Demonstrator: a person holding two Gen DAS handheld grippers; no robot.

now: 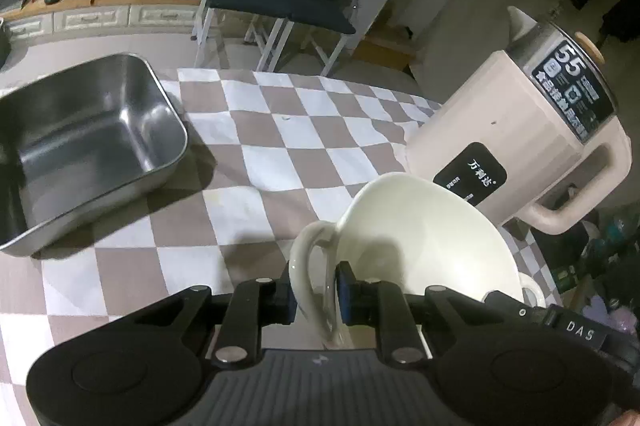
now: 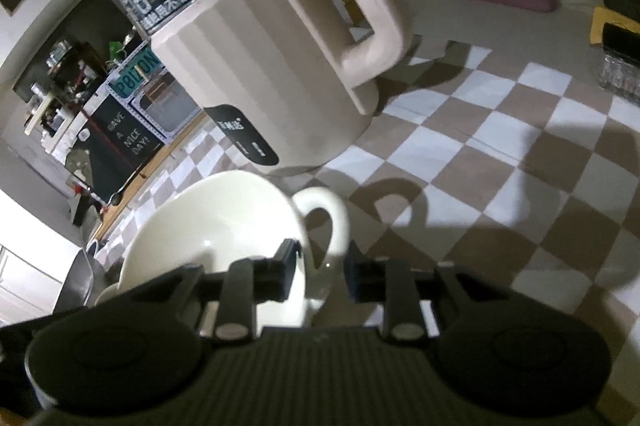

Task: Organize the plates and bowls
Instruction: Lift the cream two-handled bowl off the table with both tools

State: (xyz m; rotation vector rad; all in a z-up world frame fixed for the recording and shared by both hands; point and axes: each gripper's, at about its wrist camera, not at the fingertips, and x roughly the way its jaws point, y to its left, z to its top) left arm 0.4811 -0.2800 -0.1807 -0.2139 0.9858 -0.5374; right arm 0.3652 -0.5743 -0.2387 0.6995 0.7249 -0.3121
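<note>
White two-handled bowl [image 1: 424, 238] sits on the checked tablecloth [image 1: 256, 186], just near of the pink kettle [image 1: 516, 138]. Left gripper [image 1: 316, 300] has its pads closed on the bowl's left loop handle [image 1: 308, 266]. Right gripper [image 2: 322, 274] straddles the opposite handle [image 2: 330, 222], pads narrowed around it; whether they press I cannot tell. Far left, a steel tray [image 1: 88, 150] holds nothing.

both grippers pointed steeply downward, the left gripper [image 1: 316, 300] clamped on one bowl handle, the right gripper [image 2: 322, 272] clamped on the other.
</note>
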